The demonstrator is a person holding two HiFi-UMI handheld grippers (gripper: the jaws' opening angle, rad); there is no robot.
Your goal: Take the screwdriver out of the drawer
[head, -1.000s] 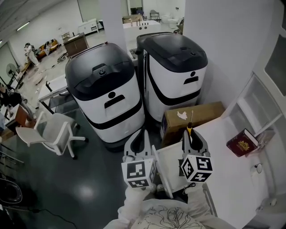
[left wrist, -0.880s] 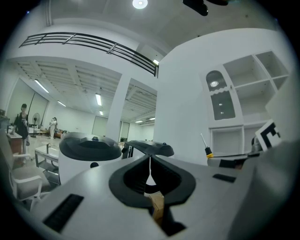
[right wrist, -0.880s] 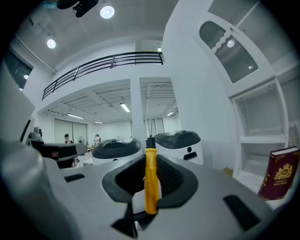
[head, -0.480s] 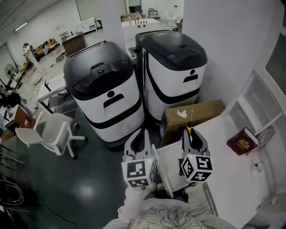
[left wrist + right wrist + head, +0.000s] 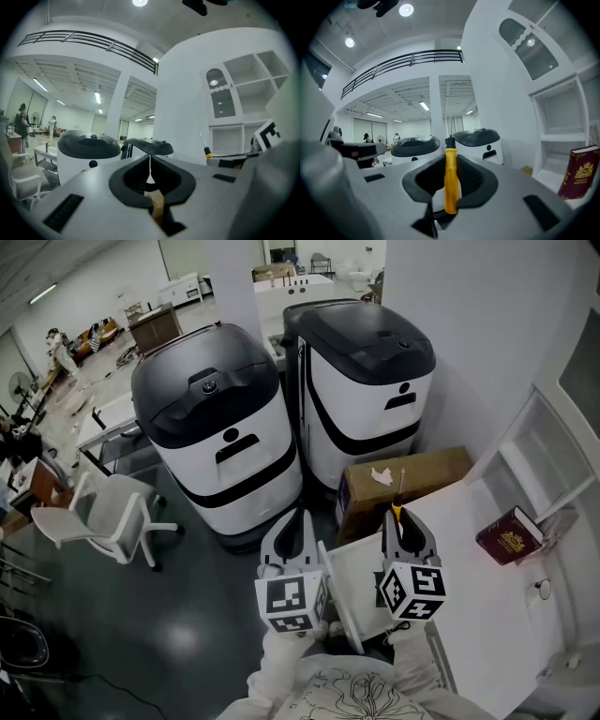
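Note:
My right gripper (image 5: pixel 401 521) is shut on a screwdriver (image 5: pixel 397 507) with a yellow handle and a black collar. Its thin shaft points away from me, over the cardboard box (image 5: pixel 405 476). In the right gripper view the yellow handle (image 5: pixel 451 183) stands upright, clamped between the dark pads (image 5: pixel 476 180). My left gripper (image 5: pixel 298 521) hangs beside it at the same height, jaws together with nothing in them. The left gripper view shows the screwdriver (image 5: pixel 204 149) off to its right. A white open drawer (image 5: pixel 361 563) lies below, between the two grippers.
Two large white and black machines (image 5: pixel 220 442) (image 5: pixel 370 390) stand ahead on the dark floor. A red book (image 5: pixel 509 538) lies on the white desk (image 5: pixel 478 615) at the right, under white shelves (image 5: pixel 548 474). A white chair (image 5: pixel 103 521) stands at the left.

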